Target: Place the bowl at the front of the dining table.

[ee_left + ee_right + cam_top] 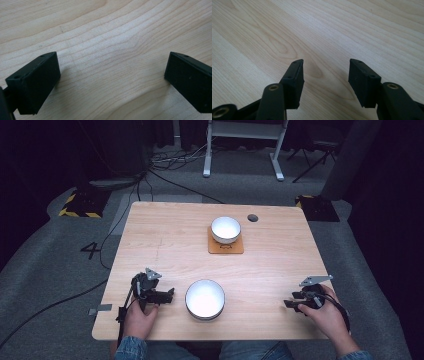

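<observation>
Two white bowls stand on the wooden table (165, 235). The larger bowl (205, 299) sits near the front edge, between my hands. The smaller bowl (225, 229) rests on a square brown coaster (226, 246) farther back. My left gripper (170, 295) lies low on the table just left of the large bowl, pointing toward it. In the left gripper view its jaws stand wide apart over bare wood, left gripper (112, 77) open and holding nothing. My right gripper (290, 301) is near the front right corner; its fingers (294, 80) are spread over bare wood, right gripper (325, 82) open.
A small dark round hole (252, 217) marks the table's back right. Beyond the table are grey carpet, cables (100, 250), yellow-black striped floor plates (80, 205) and a white desk frame (245, 145).
</observation>
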`<state>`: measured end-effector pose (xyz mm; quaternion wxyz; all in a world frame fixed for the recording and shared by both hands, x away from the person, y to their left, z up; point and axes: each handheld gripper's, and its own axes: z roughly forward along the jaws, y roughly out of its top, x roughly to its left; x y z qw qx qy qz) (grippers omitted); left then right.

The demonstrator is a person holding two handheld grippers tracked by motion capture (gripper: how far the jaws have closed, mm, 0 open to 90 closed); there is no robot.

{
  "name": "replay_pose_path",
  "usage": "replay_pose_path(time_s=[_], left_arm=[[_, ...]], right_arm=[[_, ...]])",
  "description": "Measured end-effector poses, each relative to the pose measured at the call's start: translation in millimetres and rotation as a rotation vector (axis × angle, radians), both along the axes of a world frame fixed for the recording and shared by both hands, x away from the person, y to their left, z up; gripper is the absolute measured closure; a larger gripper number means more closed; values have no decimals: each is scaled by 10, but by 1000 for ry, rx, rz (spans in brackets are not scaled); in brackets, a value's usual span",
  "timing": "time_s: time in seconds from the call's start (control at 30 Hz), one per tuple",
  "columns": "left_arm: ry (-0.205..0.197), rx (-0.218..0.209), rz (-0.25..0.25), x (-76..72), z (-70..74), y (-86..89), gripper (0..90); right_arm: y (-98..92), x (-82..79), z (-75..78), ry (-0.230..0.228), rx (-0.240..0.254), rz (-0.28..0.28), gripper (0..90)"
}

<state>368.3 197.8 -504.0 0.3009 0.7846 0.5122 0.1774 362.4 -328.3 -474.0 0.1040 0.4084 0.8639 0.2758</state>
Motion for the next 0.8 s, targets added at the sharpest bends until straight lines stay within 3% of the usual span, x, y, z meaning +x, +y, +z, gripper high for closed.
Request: replay_pose_path(time_s=[0.07,0.27,0.43,0.47,0.53,0.8], left_arm=[[0,0,0,0,0,0,3],[0,0,0,0,0,0,3],[0,0,0,0,0,0,3],[0,0,0,0,0,0,3],[0,0,0,-1,0,0,3],[0,0,0,-1,0,0,3]], right_arm=[[0,-17,-21,-3,5,-2,468],[20,-123,-109,-73,41,-36,444],[28,-226,-196,-165,69,-55,413],[16,-273,-244,-209,94,-71,402],[5,-304,-286,-246,112,-81,387],[20,-312,-293,-245,113,-73,332]])
